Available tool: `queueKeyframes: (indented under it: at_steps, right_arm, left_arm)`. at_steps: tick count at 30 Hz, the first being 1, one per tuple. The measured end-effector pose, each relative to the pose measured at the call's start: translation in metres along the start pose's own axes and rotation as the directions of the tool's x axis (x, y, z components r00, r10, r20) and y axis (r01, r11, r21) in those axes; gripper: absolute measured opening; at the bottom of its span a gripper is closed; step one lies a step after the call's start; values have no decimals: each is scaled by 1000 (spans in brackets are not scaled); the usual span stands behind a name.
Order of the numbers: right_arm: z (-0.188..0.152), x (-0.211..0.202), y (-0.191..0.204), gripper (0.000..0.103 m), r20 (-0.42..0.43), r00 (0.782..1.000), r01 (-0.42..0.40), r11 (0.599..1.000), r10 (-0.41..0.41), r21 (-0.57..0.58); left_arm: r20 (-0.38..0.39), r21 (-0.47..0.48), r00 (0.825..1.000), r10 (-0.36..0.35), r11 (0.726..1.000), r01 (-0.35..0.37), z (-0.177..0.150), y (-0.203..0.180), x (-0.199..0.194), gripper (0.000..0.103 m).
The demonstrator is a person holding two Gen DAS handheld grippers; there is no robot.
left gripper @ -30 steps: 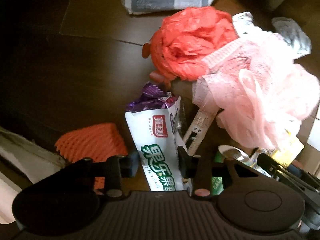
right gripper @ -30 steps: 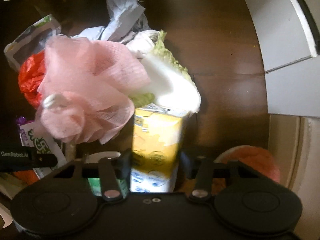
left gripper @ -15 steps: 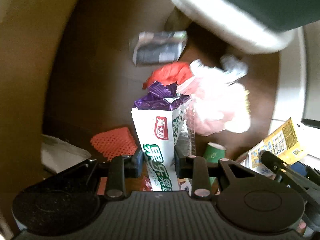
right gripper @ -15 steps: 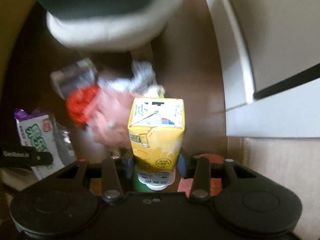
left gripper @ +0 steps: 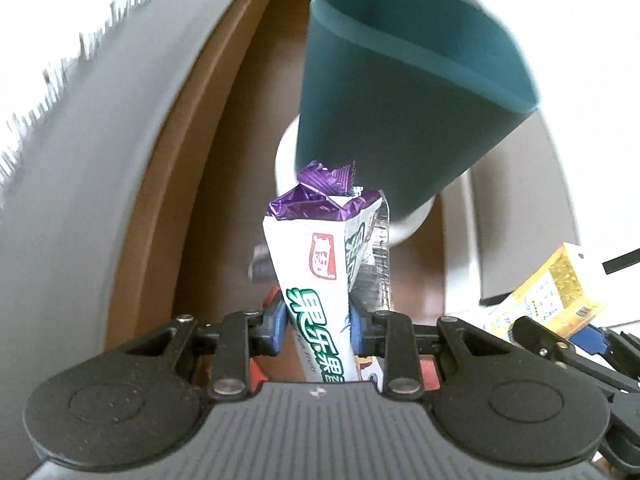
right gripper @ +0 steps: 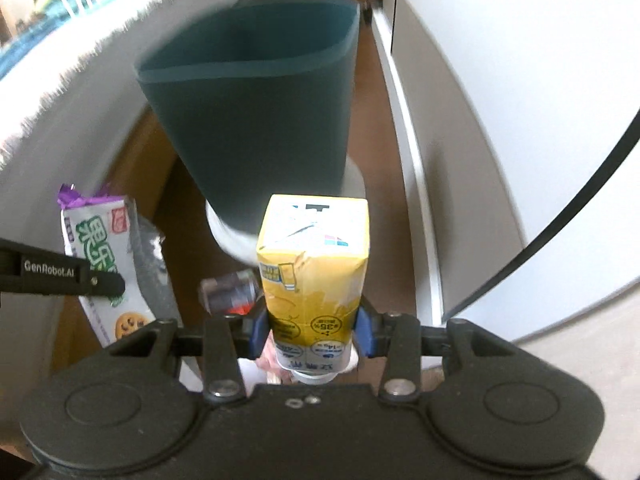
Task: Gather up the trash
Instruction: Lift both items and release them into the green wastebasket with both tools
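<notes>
— Pointing which way, that snack wrapper?

— Away from the camera, long axis in line with the fingers, its crumpled purple end farthest out and its white body with green lettering running back between the blue pads. The left gripper has been closing on it, and the pads press its sides, so it is clamped there.

— And the other item?

— The yellow drink carton stands the same way in the right gripper: long axis along the fingers, flat folded end outward, the end with a white cap nearest the camera. Both blue pads squeeze its lower sides, a firm grip.

— How do the two tools sit?

— Both tilt steeply downward, side by side. From the left wrist view the carton and the right tool's black frame show at the right edge; from the right wrist view the wrapper and a black bar printed GenRobot.AI show at the left.

— What lies beyond them?

— A teal bin with an open mouth, on a pale round base, stands just past both items on a brown wooden floor. Blurred scraps lie on the floor below the carton. A white fringed cloth curves along the left; white cabinet panels rise on the right
</notes>
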State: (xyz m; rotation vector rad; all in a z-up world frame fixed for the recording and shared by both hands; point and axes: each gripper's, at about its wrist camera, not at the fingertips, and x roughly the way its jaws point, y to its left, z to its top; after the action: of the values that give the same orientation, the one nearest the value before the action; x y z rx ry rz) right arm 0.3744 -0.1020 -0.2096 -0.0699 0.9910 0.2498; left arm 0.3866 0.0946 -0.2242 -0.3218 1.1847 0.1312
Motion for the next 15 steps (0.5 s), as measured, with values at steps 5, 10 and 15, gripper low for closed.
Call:
queueKeyframes:
  at_steps: [5, 10, 15]
  right_arm:
    - [24, -45, 4, 42, 89, 996, -11, 1000, 12, -19]
    - [49, -73, 10, 42, 181, 983, -25, 999, 31, -35]
    - [87, -85, 13, 42, 254, 966, -29, 998, 41, -51]
  left_arm:
    - [112, 45, 993, -29, 999, 24, 13, -15, -59, 30]
    - [216, 100, 975, -45, 995, 24, 41, -32, -106, 30]
    - [310, 127, 948, -65, 992, 26, 78, -44, -137, 30]
